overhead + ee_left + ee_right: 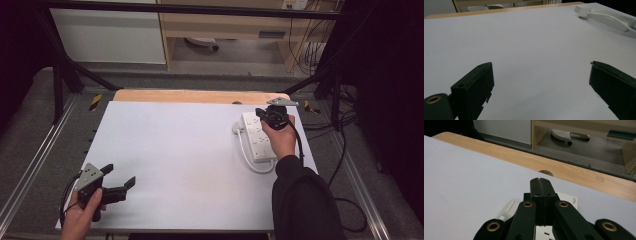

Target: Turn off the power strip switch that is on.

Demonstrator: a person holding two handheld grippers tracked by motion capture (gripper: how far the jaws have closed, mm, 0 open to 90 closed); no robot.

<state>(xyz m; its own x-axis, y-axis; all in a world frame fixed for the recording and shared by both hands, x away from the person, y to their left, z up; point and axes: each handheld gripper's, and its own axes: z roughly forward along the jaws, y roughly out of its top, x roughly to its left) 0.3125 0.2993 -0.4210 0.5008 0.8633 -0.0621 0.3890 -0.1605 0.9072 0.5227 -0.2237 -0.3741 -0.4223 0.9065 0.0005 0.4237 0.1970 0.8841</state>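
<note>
White plastic power strip (257, 137) with its looping white cord (248, 161) sits out around 3 o'clock on the pale grey table top (180, 160), near the right edge. Right gripper (261, 113) hangs right over its far end, jaws pressed flat together with nothing between them. Left gripper (120, 176) is way off at about 8 o'clock, near the front edge, jaws spread wide over bare table, well apart from the strip.

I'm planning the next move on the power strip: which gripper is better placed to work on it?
Right. The right gripper hangs over the white power strip, jaws shut. The left gripper sits open at the table's near left corner, far away.
</note>
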